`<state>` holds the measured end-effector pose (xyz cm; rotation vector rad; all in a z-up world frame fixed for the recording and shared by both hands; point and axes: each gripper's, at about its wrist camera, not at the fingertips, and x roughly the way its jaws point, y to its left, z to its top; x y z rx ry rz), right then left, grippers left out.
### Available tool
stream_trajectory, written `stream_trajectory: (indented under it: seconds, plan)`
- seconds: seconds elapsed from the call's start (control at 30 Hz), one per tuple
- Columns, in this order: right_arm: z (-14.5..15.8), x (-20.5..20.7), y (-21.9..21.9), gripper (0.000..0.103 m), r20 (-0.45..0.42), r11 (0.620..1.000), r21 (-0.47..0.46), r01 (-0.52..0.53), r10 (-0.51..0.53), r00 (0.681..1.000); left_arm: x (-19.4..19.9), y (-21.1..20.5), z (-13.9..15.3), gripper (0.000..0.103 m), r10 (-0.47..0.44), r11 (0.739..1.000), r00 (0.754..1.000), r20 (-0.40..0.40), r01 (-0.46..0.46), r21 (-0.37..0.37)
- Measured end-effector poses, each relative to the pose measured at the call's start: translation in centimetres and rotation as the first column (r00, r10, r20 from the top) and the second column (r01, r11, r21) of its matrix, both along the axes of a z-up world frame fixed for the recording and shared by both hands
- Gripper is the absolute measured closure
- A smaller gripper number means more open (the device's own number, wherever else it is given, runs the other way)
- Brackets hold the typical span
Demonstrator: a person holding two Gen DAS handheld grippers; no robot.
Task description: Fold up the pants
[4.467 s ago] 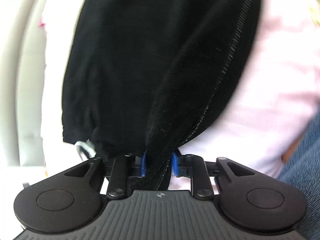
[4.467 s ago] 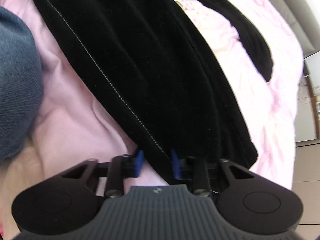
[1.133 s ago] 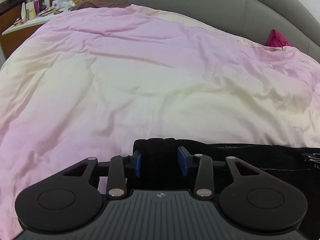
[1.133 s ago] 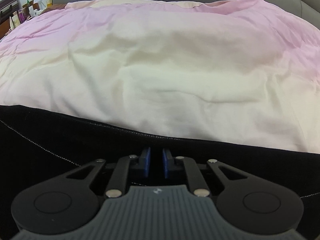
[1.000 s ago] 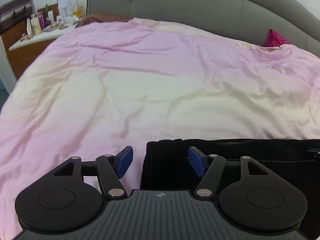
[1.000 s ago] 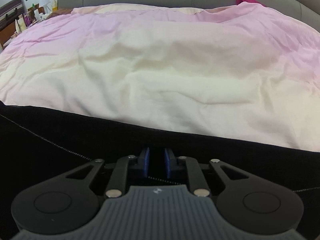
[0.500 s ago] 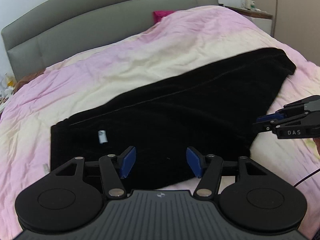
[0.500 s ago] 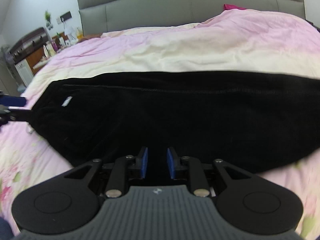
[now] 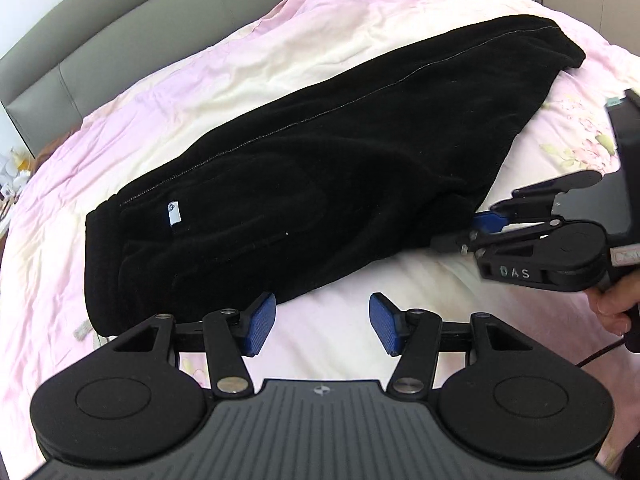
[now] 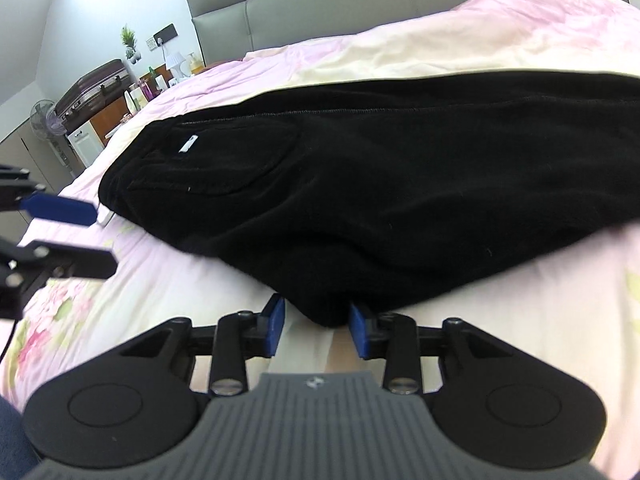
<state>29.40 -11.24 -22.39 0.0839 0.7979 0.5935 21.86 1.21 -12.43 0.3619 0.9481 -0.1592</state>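
- The bed (image 9: pixel 168 92) carries the black pants (image 9: pixel 320 168), folded lengthwise; the long axis runs from the waist on my left to the leg ends on my right.
- My right tongs (image 10: pixel 316 326) are nearer: the near fabric edge sits between the closing pads, not visibly pressed.
- My left tongs (image 9: pixel 322 324) point down beside the waist end, closing over bare bedcover.

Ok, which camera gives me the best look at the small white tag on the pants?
The left wrist view: the white tag is sharp there, on the black pants near the end at frame left. The right wrist view shows the same tag smaller, at a slant and slightly blurred.
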Motion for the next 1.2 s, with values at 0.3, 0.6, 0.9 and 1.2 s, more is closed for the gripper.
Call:
stream_trajectory:
  seconds: [0.3,0.6,0.9,1.2]
  plan:
    - [-1.2,-2.6,0.5,0.103,-0.014,0.990,-0.113,-0.081,0.080,0.997,1.3,-1.6,-1.1,0.046,0.037,0.981,0.997,-0.074,-0.051,-0.187]
    - [1.1,-4.6,-4.7,0.103,-0.046,0.997,-0.082,-0.009,0.005,0.999,2.1,0.8,-5.5,0.037,0.345,0.653,0.893,-0.288,-0.449,-0.610]
    - [3.9,-3.2,-16.2,0.092,0.006,0.960,-0.254,0.116,-0.119,0.993,5.0,-0.5,-7.9,0.064,0.441,0.602,0.824,-0.356,-0.565,-0.564]
    - [5.3,4.9,-30.4,0.084,0.127,0.815,-0.547,0.190,-0.143,0.981,7.8,-3.8,-7.3,0.085,0.456,0.738,0.807,-0.376,-0.579,-0.347]
